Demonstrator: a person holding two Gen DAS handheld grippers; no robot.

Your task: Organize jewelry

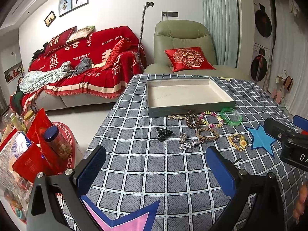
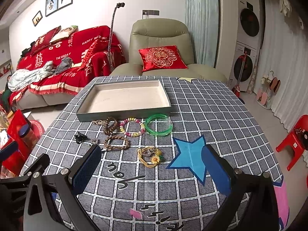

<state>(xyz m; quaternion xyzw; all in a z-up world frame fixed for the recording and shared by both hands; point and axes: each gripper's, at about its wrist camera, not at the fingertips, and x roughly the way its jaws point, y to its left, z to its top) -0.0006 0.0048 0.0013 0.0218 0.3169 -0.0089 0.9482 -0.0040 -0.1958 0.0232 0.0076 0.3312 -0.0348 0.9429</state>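
Grey checked cloth covers the tabletop, jewelry strewn before a shallow tray.

Left to right along the tray's near edge lie a black hair claw, brown bead bracelet, pastel bead bracelet and green bangle; nearer sit a braided band and yellow flower tie, beside a blue star. The left gripper and right gripper both hover wide open, holding nothing.
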